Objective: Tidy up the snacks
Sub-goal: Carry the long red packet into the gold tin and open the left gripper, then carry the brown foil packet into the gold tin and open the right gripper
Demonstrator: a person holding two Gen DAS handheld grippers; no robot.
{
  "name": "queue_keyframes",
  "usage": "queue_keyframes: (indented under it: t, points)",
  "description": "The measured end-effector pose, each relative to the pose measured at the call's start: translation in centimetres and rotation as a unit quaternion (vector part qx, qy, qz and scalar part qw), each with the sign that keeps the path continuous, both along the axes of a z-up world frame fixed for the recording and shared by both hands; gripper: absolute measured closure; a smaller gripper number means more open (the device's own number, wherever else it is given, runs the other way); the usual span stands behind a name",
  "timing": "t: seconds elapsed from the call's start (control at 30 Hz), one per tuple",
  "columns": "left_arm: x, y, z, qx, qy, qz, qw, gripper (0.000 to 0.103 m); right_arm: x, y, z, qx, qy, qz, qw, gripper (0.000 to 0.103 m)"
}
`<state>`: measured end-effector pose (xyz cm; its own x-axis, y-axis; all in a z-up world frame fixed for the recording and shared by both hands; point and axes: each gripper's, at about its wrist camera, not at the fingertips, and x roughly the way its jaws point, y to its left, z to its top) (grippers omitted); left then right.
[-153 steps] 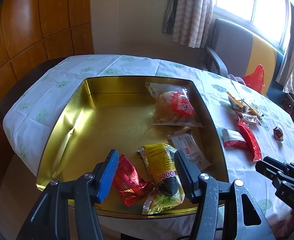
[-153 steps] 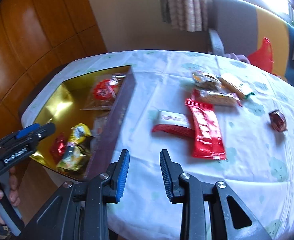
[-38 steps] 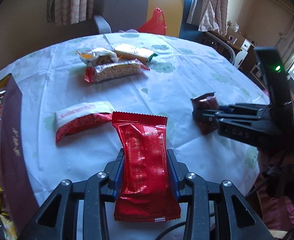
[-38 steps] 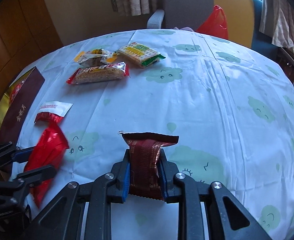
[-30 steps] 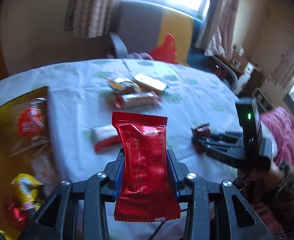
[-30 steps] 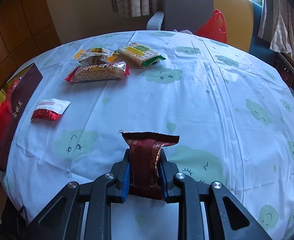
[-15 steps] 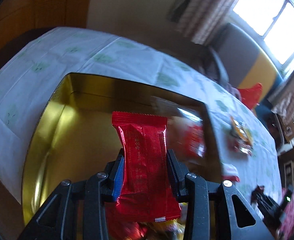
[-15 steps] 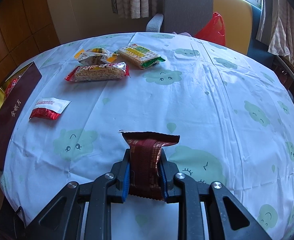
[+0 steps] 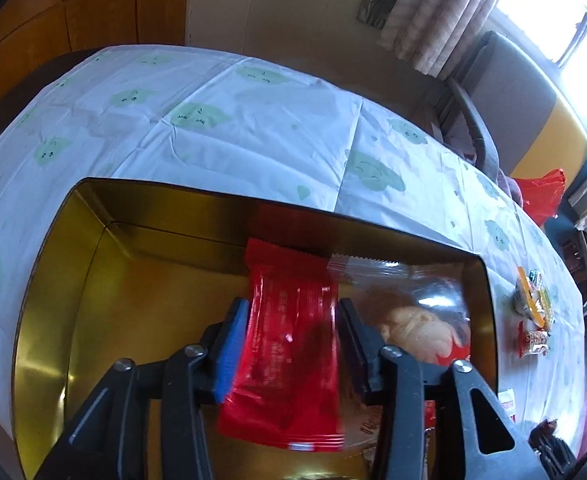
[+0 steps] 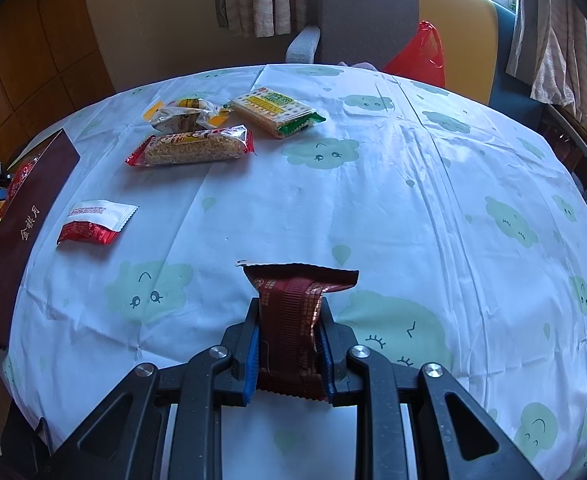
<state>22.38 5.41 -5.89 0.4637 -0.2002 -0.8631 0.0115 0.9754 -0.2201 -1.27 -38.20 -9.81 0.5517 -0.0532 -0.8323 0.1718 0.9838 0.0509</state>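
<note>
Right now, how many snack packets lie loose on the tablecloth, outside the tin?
4: a red-and-white packet near the tin, a long cereal bar, a yellow-ended packet behind it, and a cracker pack to its right.

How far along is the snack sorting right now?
Partly done. The gold tin already holds a clear bag of pastry. The left tool holds a red packet over the tin; the right tool grips a dark red packet. Four snacks remain on the table, among them the crackers and the red-and-white packet.
</note>
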Motion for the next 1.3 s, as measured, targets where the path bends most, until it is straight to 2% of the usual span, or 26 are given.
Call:
queue_keyframes:
  t: [0.3, 0.6, 0.87, 1.03, 1.3]
  points:
    - [-5.6, -0.3, 3.3, 0.043, -0.057, 0.036, 0.9968, 0.051, -0.2, 0.1, -0.1, -0.003, -0.007, -0.003, 1.000, 0.078]
    - [-11.9, -1.4, 4.8, 0.071, -0.101, 0.021, 0.9922, 0.045, -0.5, 0.3, -0.2, -0.011, -0.018, -0.004, 1.000, 0.078]
    - [-15.5, -1.8, 5.9, 0.093, -0.140, 0.023, 0.9855, 0.042, -0.6, 0.6, -0.2, -0.022, -0.022, -0.005, 1.000, 0.078]
    - [-16.7, -1.8, 6.2, 0.100, -0.151, 0.018, 0.9833, 0.041, -0.6, 0.7, -0.2, -0.027, -0.023, -0.005, 0.999, 0.078]
    - [-17.8, -1.6, 5.7, 0.090, -0.143, 0.019, 0.9855, 0.039, -0.8, 1.0, -0.2, -0.032, -0.021, -0.007, 0.999, 0.078]
